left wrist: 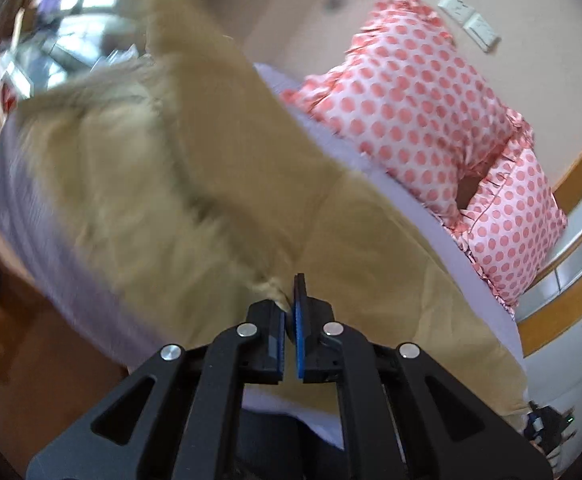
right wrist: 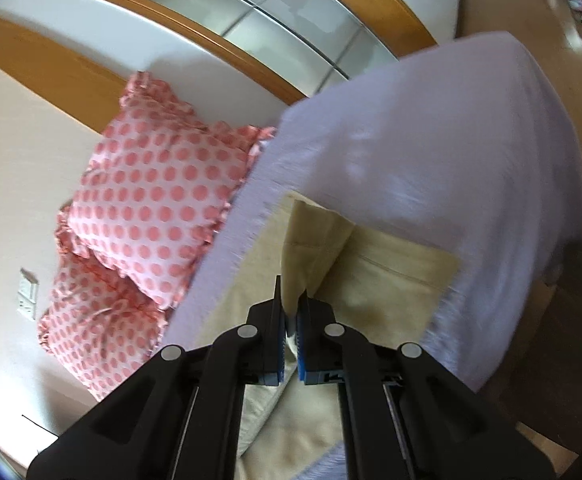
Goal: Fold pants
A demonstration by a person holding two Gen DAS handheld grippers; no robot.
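Tan pants lie spread over a bed with a pale lilac sheet. My left gripper is shut on a bunched edge of the pants, which rise blurred ahead of it. In the right wrist view the pants lie flat with one cuff end squared off on the sheet. My right gripper is shut on a raised fold of the pants that stands up between its fingers. The other gripper shows at the lower right edge of the left wrist view.
Two pink polka-dot pillows lean against the cream wall at the head of the bed, also in the right wrist view. A wooden-framed mirrored wardrobe stands beyond. Wall sockets sit above the pillows. Wooden floor runs past the bed's edge.
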